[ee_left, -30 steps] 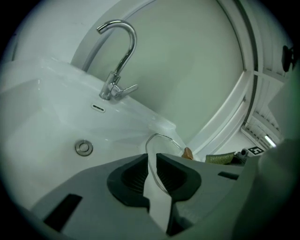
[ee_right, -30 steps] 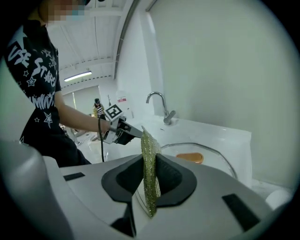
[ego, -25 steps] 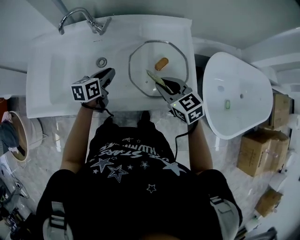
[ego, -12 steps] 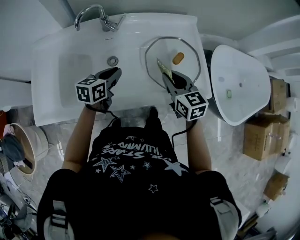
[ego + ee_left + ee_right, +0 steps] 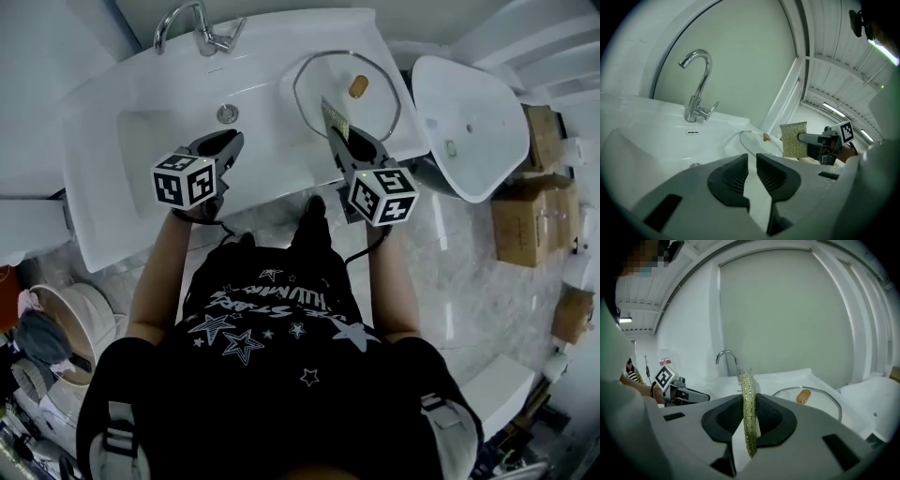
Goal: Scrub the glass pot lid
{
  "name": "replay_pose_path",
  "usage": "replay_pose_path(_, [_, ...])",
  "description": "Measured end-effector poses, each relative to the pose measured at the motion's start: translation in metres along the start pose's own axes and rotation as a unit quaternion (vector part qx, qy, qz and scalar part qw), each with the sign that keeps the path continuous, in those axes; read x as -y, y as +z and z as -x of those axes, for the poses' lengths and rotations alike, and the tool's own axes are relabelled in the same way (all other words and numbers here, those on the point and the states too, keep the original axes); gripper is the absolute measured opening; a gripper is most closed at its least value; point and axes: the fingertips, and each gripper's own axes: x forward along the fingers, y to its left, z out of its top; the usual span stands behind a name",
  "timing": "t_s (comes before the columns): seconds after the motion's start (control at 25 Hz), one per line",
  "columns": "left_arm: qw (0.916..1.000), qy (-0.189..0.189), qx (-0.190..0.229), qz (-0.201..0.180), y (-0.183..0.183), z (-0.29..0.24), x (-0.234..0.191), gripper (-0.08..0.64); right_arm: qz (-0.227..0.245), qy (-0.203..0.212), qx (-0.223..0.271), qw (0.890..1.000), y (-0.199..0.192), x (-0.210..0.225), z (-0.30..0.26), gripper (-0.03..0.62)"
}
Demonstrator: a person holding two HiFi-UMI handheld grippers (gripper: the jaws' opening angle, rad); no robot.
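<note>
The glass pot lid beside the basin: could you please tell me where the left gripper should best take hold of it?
Probably the brown knob, from above with the left gripper: the lid lies flat, knob up, so its rim hugs the counter while the knob stands proud at the centre.

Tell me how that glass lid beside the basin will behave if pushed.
The glass lid lies flat on the smooth sink top, so it would probably slide, not tip. Being glass, it is likely rigid and breakable. Its knob looks the surest grip.
</note>
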Motion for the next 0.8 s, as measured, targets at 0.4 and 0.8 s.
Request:
replay_pose_path(0.4, [0.9973, -0.043, -0.02, -0.056, -0.002, 0.011, 0.021, 0.061, -0.063, -0.076, 0.006, 0.995, -0.025, -0.02, 0.048, 0.067])
replay_pose_path(0.8, [0.9964, -0.051, -0.038, -0.056, -0.01, 0.011, 0.043, 0.037, -0.096, -0.078, 0.011, 0.992, -0.033, -0.025, 0.058, 0.067])
